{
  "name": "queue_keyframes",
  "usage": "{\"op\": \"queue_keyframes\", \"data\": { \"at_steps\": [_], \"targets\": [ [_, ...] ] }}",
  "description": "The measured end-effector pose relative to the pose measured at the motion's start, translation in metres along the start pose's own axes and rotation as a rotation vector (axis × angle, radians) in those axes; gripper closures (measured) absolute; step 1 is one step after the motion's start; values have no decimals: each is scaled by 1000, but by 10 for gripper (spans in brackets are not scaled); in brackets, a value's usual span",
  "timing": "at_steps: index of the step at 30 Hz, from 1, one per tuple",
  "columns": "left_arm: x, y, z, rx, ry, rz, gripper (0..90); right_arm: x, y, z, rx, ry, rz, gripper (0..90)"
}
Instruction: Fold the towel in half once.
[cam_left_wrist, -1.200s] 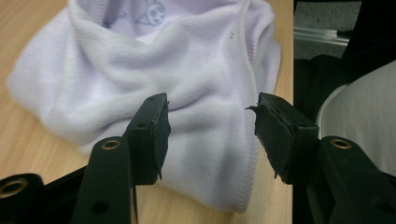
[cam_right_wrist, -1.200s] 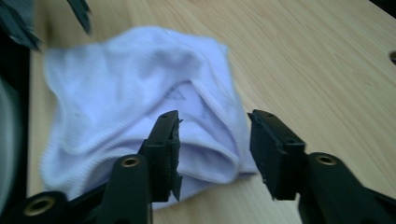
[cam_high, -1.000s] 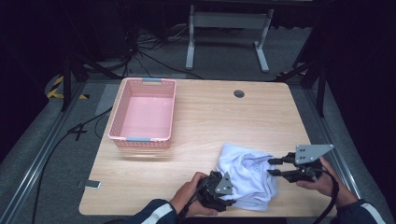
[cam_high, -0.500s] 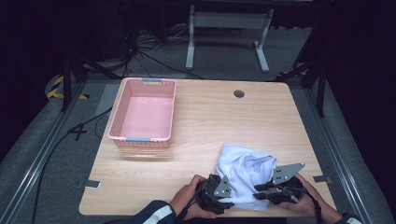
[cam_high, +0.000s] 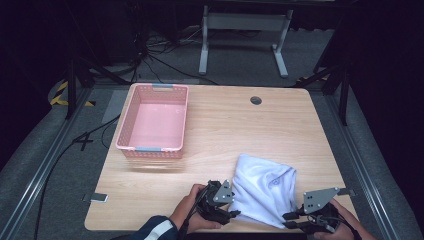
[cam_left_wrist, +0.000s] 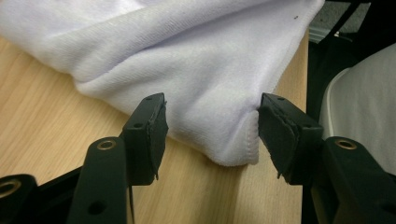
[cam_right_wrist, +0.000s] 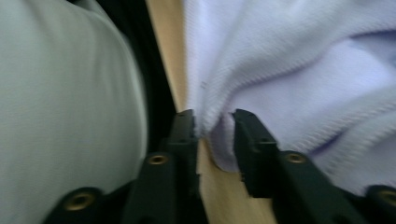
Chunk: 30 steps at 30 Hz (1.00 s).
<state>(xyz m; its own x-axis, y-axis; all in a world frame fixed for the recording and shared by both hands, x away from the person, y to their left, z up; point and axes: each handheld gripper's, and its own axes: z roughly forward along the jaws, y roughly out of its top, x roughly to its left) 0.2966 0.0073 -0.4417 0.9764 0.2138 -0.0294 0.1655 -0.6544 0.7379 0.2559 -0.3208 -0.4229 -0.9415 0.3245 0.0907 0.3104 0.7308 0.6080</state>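
Our left tongs (cam_left_wrist: 210, 135) stand released, jaws straddling a hemmed corner of the crumpled white knit cotton garment (cam_high: 262, 187) without closing on it. Our right tongs (cam_right_wrist: 214, 135) look clenched on a fold at its other near corner, probably so we can lift and spread it. It lies lower right on the pale wooden table (cam_high: 240, 130), well apart from the pink plastic basket (cam_high: 127, 131) upper left.

Table (cam_high: 240, 125) mid open; basket (cam_high: 153, 121) blocks far-left.
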Motion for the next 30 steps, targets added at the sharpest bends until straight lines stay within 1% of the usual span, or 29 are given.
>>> {"op": "queue_keyframes", "data": {
  "at_steps": [1,2,3,4,5,6,7,8,9,10,12,13,15,16,17,18,19,20,21,22,23,24,25,26,27,29,30],
  "targets": [
    [-1,1,-1,-13,-7,1,458,-1,0,-2,-13,-22,22,610],
    [-2,2,0,-18,-12,15,457,-3,2,-6,-44,-37,36,593],
    [-5,4,1,-11,-28,24,452,-7,5,-10,-83,-79,54,562],
    [-8,6,4,-10,-41,38,452,-13,10,-13,-119,-128,90,550],
    [-11,7,8,5,-45,48,447,-19,14,-16,-158,-149,124,556],
    [-13,8,11,11,-50,62,441,-26,19,-18,-190,-158,152,550],
    [-16,9,15,19,-60,78,440,-32,22,-16,-189,-172,182,524],
    [-16,9,17,31,-52,93,438,-40,25,-13,-182,-195,201,505],
    [-18,10,21,43,-46,103,438,-45,27,-10,-181,-208,218,510],
    [-17,10,23,54,-51,116,439,-53,28,-5,-181,-211,233,512],
    [-14,8,25,47,-57,90,452,-64,31,4,-152,-210,249,490],
    [-12,7,25,48,-61,87,466,-70,32,7,-161,-193,266,479],
    [-12,6,25,43,-59,93,476,-78,34,11,-144,-214,302,478],
    [-14,6,25,52,-50,96,476,-82,34,12,-151,-206,318,469],
    [-15,6,26,50,-42,109,475,-85,34,13,-169,-180,330,458],
    [-15,7,26,61,-38,128,475,-87,35,14,-169,-176,332,444],
    [-15,7,27,60,-36,130,476,-87,37,15,-183,-172,312,455],
    [-16,7,27,59,-36,125,476,-86,39,14,-193,-160,309,470],
    [-15,7,27,60,-36,123,483,-85,41,13,-205,-163,287,540],
    [-15,6,27,53,-30,115,500,-83,42,12,-214,-181,271,616],
    [-15,5,27,45,-27,103,518,-84,42,11,-218,-199,270,675],
    [-14,5,27,40,-23,110,543,-86,41,11,-225,-202,281,766],
    [-14,5,26,42,-7,113,573,-87,39,10,-224,-211,286,811],
    [-13,5,25,49,-3,110,616,-88,36,9,-221,-217,291,863],
    [-13,5,25,46,-8,109,631,-89,34,7,-219,-221,290,873],
    [-12,4,24,43,7,106,662,-89,31,2,-220,-228,285,879],
    [-11,4,24,43,-1,102,688,-89,28,-3,-226,-231,288,881]
  ]
}}
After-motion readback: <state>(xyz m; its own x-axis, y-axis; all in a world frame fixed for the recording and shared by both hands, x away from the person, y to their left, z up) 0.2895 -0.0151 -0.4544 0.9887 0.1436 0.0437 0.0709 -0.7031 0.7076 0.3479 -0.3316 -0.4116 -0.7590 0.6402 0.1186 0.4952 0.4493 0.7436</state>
